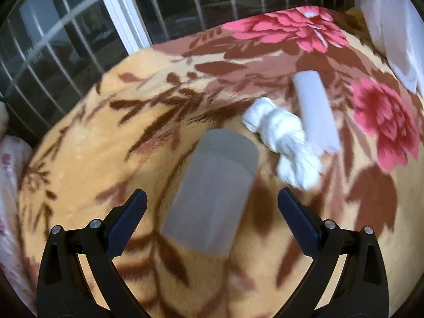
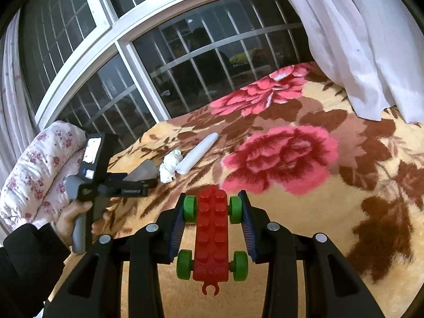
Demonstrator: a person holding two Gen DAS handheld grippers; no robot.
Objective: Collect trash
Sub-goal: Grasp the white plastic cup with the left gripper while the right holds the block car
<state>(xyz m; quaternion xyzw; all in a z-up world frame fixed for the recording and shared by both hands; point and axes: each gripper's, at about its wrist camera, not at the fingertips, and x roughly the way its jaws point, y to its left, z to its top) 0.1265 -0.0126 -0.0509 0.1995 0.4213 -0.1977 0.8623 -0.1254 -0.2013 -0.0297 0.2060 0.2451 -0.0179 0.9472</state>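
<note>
My left gripper (image 1: 212, 193) is open wide above a blurred grey cup-like cylinder (image 1: 212, 193) lying on the floral blanket (image 1: 106, 132); its pads do not touch it. To the right of it lie a crumpled white tissue (image 1: 283, 143) and a white paper tube (image 1: 315, 111). In the right wrist view the same grey cylinder (image 2: 143, 171), tissue (image 2: 171, 165) and tube (image 2: 198, 153) lie at the centre left. My right gripper (image 2: 212, 197) is shut on a red toy brick car (image 2: 212, 228) with green wheels, its pads pressing the wheels.
A barred window (image 2: 185, 61) runs along the far edge of the bed. A white curtain (image 2: 357, 47) hangs at the right. A folded floral quilt (image 2: 34, 169) lies at the left. A hand (image 2: 71, 217) in a dark sleeve holds the left gripper's handle.
</note>
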